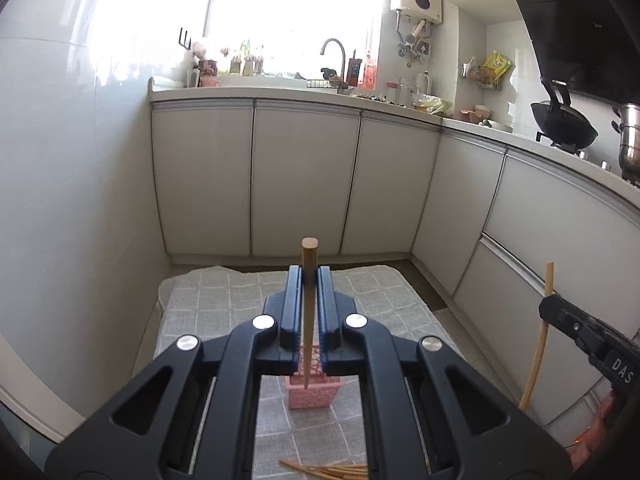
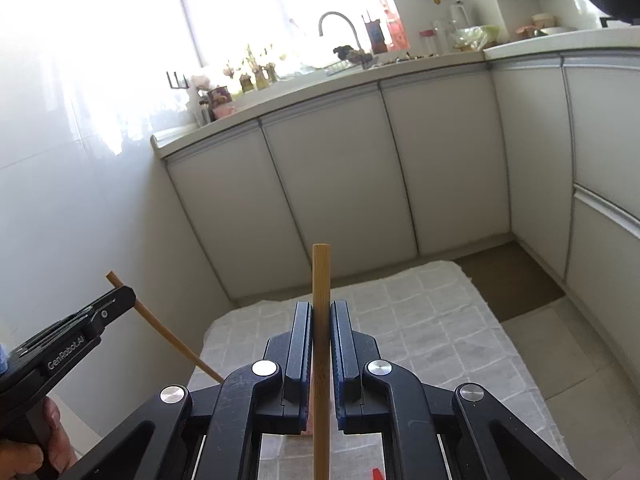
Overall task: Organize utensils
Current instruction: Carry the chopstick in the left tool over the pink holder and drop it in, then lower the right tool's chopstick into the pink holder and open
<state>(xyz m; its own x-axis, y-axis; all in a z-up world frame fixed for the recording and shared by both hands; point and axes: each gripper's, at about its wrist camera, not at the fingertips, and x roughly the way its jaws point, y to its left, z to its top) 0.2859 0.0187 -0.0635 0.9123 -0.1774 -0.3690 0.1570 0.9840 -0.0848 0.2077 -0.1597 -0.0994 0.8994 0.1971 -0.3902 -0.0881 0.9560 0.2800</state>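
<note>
In the left wrist view, the left claw (image 1: 309, 280) is clamped on a brown chopstick (image 1: 309, 304), held upright above the pink holder (image 1: 314, 394) standing on the checked cloth (image 1: 224, 304), with loose chopsticks (image 1: 328, 470) lying nearer on the cloth. In the right wrist view, the right claw (image 2: 321, 316) pinches a paler chopstick (image 2: 321, 280) mid-shaft, also upright. Both sticks look light, stiff and smooth, so a mid-length hold probably keeps them from pivoting or slipping.
</note>
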